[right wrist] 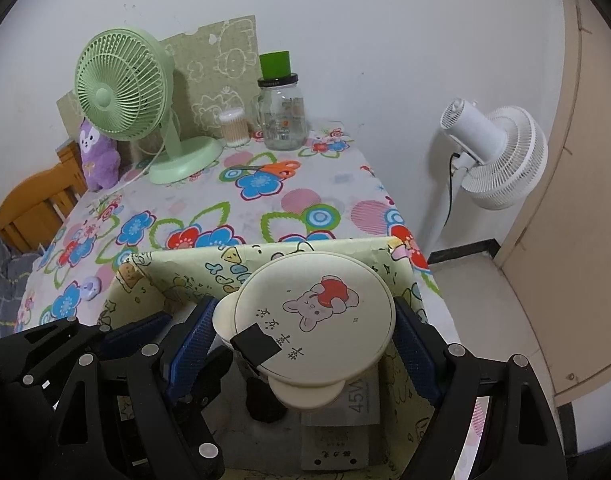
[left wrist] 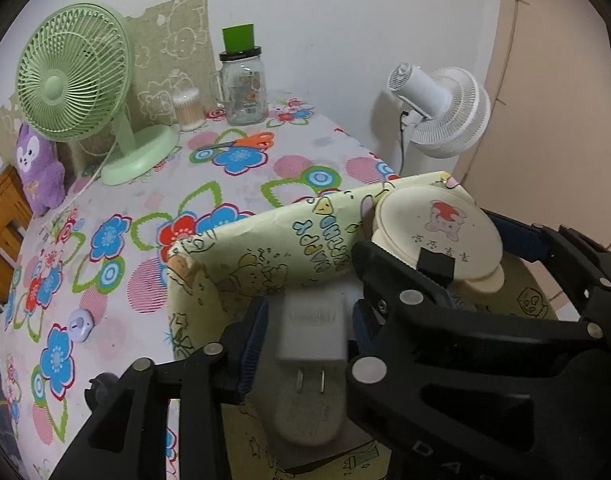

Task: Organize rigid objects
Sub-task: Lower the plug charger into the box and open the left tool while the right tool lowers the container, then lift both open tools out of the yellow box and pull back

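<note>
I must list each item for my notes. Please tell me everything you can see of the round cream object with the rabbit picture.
The round cream object looks like hard plastic: a flat disc face with two small ear-like tabs, a printed pink rabbit holding a red apple, dark characters, and a black square tag. It sits tilted over the yellow cartoon-print box, between the blue-padded fingers of the right gripper, which flank both its sides.

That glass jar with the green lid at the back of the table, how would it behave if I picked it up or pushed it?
The glass jar looks rigid and breakable, so knocks are probably risky. It appears nearly empty, so likely light, though the glass adds weight. It stands upright and fairly tall with a green lid stacked on top; a high push might tip it, and smooth glass may be slippery.
</note>
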Motion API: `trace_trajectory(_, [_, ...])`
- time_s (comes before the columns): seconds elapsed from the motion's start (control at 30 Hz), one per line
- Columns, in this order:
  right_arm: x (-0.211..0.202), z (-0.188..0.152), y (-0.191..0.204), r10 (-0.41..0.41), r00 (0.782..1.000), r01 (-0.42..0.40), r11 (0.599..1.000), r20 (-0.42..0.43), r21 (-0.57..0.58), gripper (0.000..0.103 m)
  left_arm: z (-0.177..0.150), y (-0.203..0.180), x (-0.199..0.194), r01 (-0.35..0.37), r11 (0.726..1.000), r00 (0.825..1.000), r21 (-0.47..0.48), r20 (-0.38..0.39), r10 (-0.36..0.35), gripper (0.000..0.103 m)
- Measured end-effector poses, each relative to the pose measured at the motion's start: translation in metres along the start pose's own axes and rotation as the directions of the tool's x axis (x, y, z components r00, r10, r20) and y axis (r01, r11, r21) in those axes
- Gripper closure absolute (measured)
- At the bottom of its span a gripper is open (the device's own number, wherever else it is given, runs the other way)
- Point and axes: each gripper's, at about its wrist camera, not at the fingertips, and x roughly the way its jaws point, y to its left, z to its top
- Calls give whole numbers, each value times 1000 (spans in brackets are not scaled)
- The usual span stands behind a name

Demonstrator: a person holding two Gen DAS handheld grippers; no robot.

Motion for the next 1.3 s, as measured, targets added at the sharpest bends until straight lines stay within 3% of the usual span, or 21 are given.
trace_trajectory(0.13, [3, 0, 0, 0, 1000, 0, 1000, -31, 1, 17, -1, -3, -1, 1, 1000, 1000, 8, -1, -1, 37])
trace_trajectory(0.37, [8, 3, 3, -25, 998, 24, 1000, -59, -9, 17, -2, -3, -2, 0, 1000, 1000, 2, -2, 0, 33])
trace_trajectory(0.53, [8, 3, 1, -7, 998, 7, 1000, -56, -2, 16, -2, -3, -4, 8, 1000, 1000, -4, 8, -8, 23])
trace_trajectory(0.67, [3, 1, 0, -7, 999, 7, 1000, -33, 7, 6, -4, -4, -6, 15, 1000, 1000, -1, 16, -15, 20])
trace_trajectory(0.83, [-7, -3, 1, -4, 1000, 4, 1000, -9, 12, 6, -7, -7, -13, 0, 1000, 999, 16, 33, -1, 15])
trace_trajectory(1.3, [-44, -18, 15, -32, 998, 31, 999, 58, 5, 6, -27, -6, -48, -18, 999, 996, 32, 90, 15, 13])
